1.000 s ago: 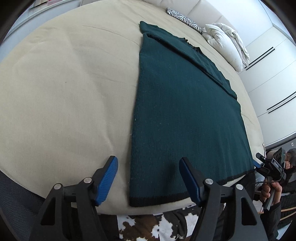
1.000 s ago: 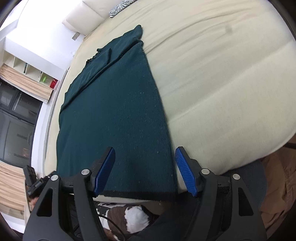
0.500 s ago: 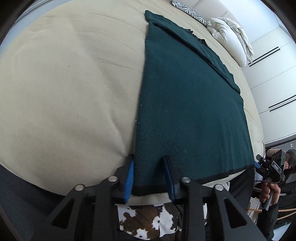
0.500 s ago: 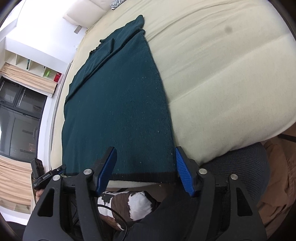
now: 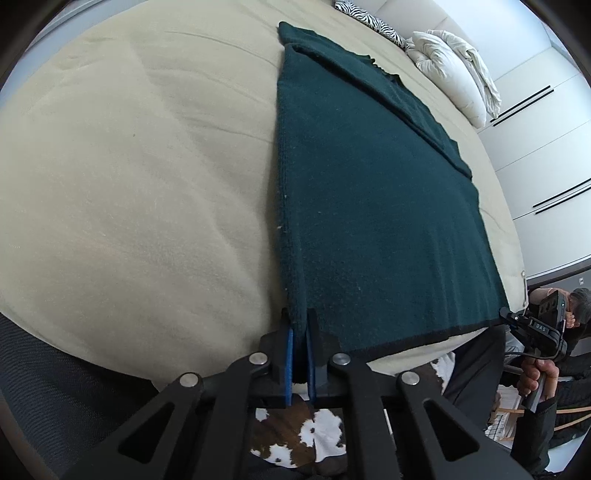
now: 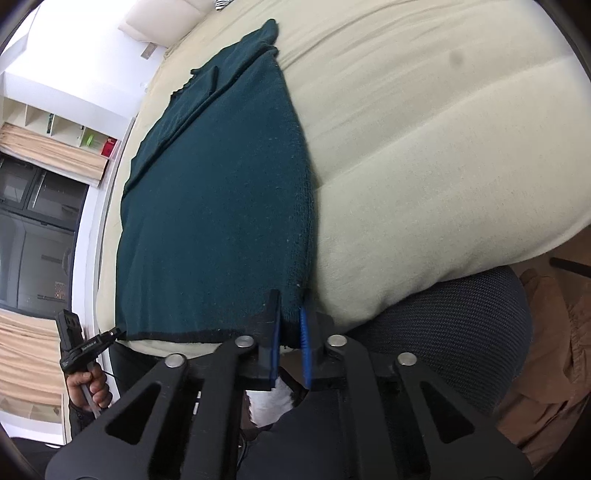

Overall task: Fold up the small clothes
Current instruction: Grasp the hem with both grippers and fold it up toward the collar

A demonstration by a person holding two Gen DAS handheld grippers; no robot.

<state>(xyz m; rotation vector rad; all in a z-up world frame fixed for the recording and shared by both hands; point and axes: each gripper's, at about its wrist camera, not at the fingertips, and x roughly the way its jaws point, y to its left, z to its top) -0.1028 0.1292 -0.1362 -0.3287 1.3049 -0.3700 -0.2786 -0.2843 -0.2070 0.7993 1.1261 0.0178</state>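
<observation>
A dark green knit sweater [image 5: 369,192] lies flat on a beige bed [image 5: 140,177], its black-trimmed hem toward me and its sleeves folded in at the far end. My left gripper [image 5: 300,325] is shut on the sweater's near left hem corner. In the right wrist view the sweater [image 6: 221,206] lies the same way, and my right gripper [image 6: 290,314] is shut on its near right hem corner. Each gripper also shows in the other's view, at the far hem corner [image 5: 532,325] [image 6: 85,343].
White pillows [image 5: 454,77] and a zebra-print cushion [image 5: 365,18] lie at the bed's far end. A dark mesh chair [image 6: 443,317] stands at the bed's near edge. White wardrobe doors [image 5: 543,147] are on the right, shelves [image 6: 55,125] and dark windows on the left.
Both grippers moved down to the hem and shut on its two corners; the left closed first, the right during the last half second.
</observation>
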